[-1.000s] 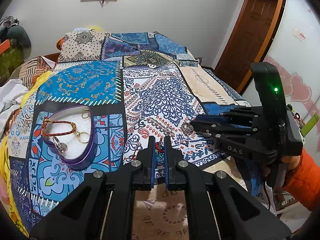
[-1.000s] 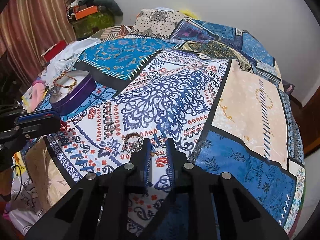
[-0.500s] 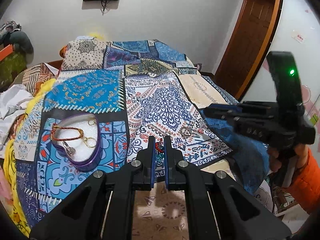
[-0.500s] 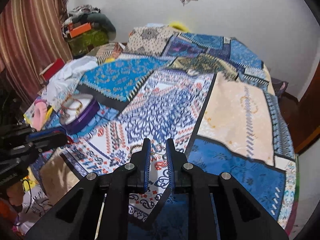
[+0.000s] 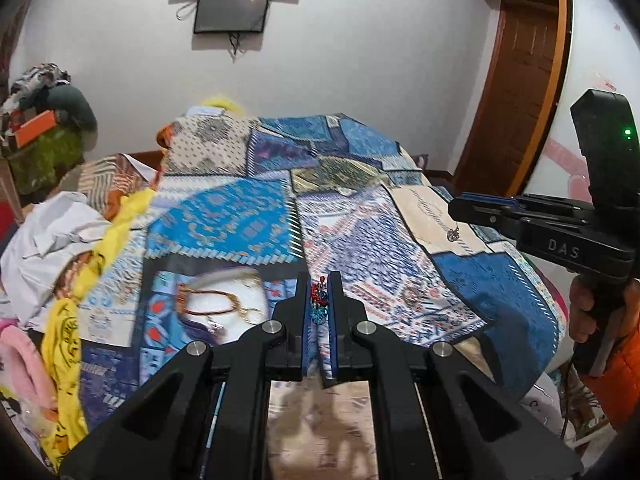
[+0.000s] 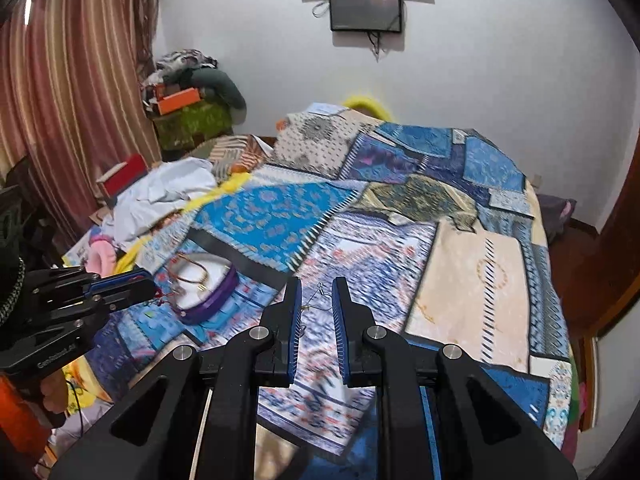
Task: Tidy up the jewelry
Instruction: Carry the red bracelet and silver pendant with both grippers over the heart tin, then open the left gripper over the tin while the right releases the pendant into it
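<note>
My left gripper (image 5: 319, 280) is shut on a small red and blue beaded piece (image 5: 318, 299), held above the bed. A purple heart-shaped tin (image 5: 224, 304) with a white lining lies just left of it and holds a red cord bracelet and gold rings; the tin also shows in the right wrist view (image 6: 206, 286). My right gripper (image 6: 316, 286) holds a thin silver chain (image 6: 318, 294) between its fingers. In the left wrist view a silver pendant (image 5: 453, 234) hangs below the right gripper (image 5: 456, 210), high over the bed.
A patchwork bedspread (image 6: 400, 216) in blue, white and beige covers the bed. Clothes and a yellow cloth (image 5: 68, 320) pile up at the left side. A wooden door (image 5: 520, 92) stands at the right. A screen (image 6: 366, 8) hangs on the back wall.
The right gripper has lifted the silver pendant chain off the bedspread and risen high. The left gripper has risen slightly, keeping the beaded piece.
</note>
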A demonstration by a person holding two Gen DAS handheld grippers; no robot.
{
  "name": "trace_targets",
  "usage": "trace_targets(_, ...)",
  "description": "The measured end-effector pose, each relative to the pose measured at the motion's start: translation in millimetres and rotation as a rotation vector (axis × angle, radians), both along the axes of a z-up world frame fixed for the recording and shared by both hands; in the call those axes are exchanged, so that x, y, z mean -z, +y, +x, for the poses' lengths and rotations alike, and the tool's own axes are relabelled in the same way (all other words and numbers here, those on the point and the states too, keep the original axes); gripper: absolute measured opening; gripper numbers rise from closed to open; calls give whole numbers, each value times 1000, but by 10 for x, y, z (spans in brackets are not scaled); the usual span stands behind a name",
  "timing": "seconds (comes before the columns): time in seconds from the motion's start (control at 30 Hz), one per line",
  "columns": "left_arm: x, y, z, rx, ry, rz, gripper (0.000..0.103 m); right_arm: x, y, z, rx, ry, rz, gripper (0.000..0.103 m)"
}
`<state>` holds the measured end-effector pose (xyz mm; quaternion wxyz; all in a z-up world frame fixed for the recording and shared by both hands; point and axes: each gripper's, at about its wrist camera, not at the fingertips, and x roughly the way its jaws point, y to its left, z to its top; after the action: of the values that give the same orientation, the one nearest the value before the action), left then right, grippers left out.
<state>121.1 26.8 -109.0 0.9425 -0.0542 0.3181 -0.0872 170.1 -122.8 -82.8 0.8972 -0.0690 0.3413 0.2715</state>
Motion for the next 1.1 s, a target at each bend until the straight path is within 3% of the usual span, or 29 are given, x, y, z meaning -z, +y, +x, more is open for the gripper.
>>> trace_targets(0.27, -13, 339, 24, -70, -3, 21, 6, -37, 412, -2, -82, 2, 42, 14)
trace_targets(0.57, 182, 761, 144, -136, 46, -17, 6, 96, 937, 79, -167, 57, 64, 14)
trace_targets(1.1, 566, 896, 430, -108, 117, -44, 6, 617, 1452, 354, -240, 235, 2, 14)
